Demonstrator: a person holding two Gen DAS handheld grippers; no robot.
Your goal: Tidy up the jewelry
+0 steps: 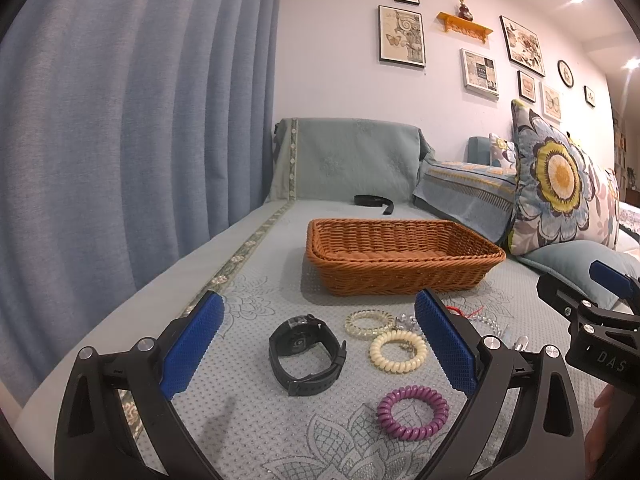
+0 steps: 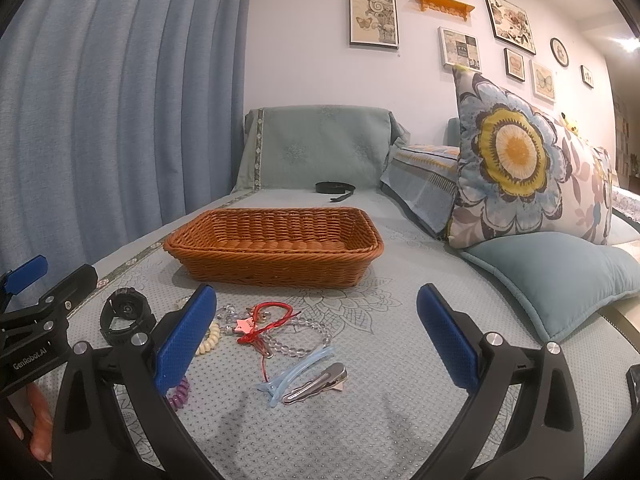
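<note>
Ahead of you, a sofa under a pale green quilted cover point(image 1: 248, 360), a floral band running along its left edge. Blue curtain point(image 1: 120, 120) hangs in folds at your left. A black strap point(image 2: 335, 189) lies loose on the seat, near the covered backrest. On your right, a big flower-print cushion point(image 2: 516, 160) leans upright, with a plain blue-grey cushion point(image 2: 560, 276) lying flat in front of it, touching. On the wall above you: framed prints point(image 1: 401, 36), butterflies among them, a small round clock point(image 1: 565, 73), and an orange shelf point(image 1: 464, 26) carrying a dark little figurine.
</note>
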